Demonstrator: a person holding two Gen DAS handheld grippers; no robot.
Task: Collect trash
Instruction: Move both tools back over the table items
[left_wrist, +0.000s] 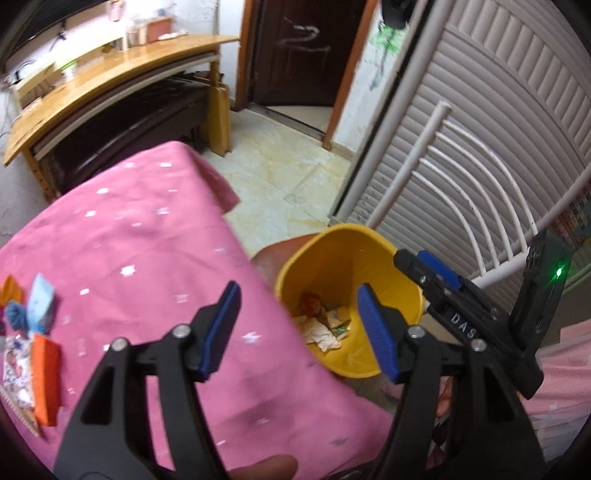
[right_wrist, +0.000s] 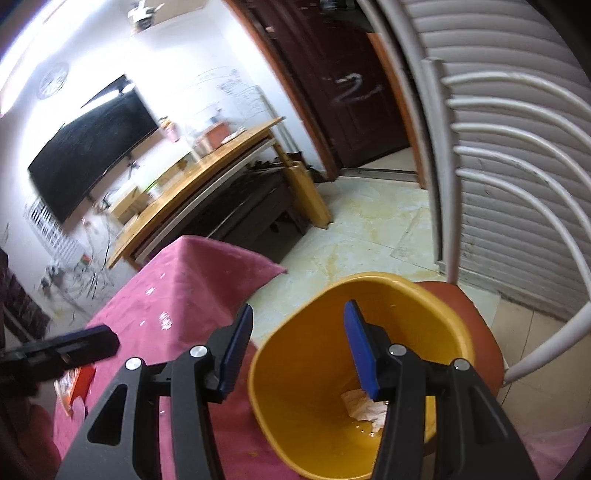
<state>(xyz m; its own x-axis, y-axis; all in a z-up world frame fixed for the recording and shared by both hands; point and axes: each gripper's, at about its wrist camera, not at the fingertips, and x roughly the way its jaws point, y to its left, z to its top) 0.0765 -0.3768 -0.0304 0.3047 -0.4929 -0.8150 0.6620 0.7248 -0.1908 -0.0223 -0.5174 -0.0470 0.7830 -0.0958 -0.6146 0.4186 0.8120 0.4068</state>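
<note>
A yellow bin (left_wrist: 343, 258) stands on a red chair seat beside the pink-clothed table (left_wrist: 147, 236); crumpled wrappers (left_wrist: 325, 325) lie at its bottom. My left gripper (left_wrist: 295, 325) is open and empty over the table edge and bin. My right gripper (right_wrist: 299, 347) is open and empty above the bin (right_wrist: 314, 369), with crumpled paper (right_wrist: 362, 406) inside. The right gripper also shows in the left wrist view (left_wrist: 428, 269), over the bin's right rim. Trash lies at the table's left: an orange packet (left_wrist: 46, 380), a light blue wrapper (left_wrist: 40, 299) and a patterned packet (left_wrist: 16, 369).
A white metal chair back (left_wrist: 480, 206) rises behind the bin. A louvred shutter (left_wrist: 498, 92) is at the right, a dark door (left_wrist: 303, 48) ahead, and a wooden desk (left_wrist: 110, 85) at the far left. Tiled floor (left_wrist: 288, 170) lies between.
</note>
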